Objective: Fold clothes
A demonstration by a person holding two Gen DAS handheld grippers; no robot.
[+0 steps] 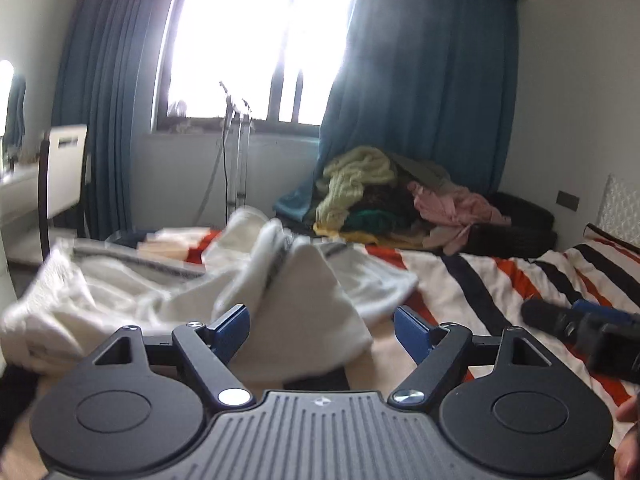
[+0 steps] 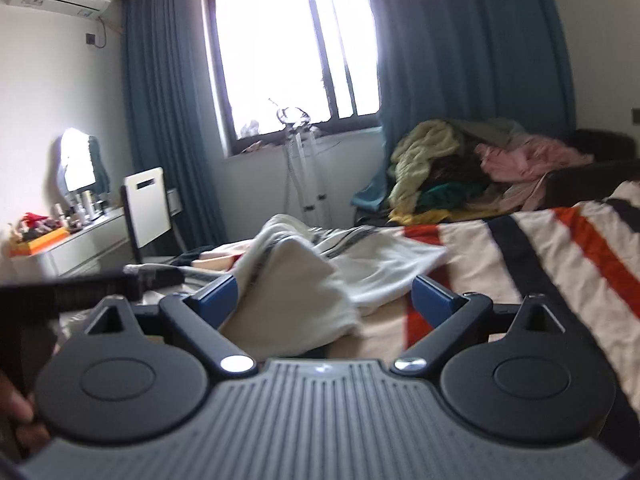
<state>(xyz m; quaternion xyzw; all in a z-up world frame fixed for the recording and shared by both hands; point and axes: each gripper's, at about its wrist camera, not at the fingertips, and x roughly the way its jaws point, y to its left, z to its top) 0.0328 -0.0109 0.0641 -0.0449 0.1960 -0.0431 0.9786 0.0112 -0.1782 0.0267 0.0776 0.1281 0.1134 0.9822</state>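
A white garment with thin grey stripes [image 1: 168, 292] lies crumpled on the striped bed; it also shows in the right wrist view [image 2: 304, 280]. My left gripper [image 1: 322, 330] is open, its blue pads [image 1: 228, 330] either side of a raised fold of the garment without pinching it. My right gripper [image 2: 324, 298] is open too, with a bunched fold of the same garment between its blue pads [image 2: 218, 300]. The right gripper's body [image 1: 588, 332] shows at the right of the left wrist view. The left gripper's body [image 2: 80, 284] shows at the left of the right wrist view.
The bed cover [image 1: 500, 280] has orange, black and white stripes. A pile of clothes [image 1: 384, 200] lies on dark seating under the window beyond the bed. A white chair [image 2: 146, 208] and a dresser with bottles [image 2: 68, 232] stand left. Blue curtains [image 2: 460, 48] flank the window.
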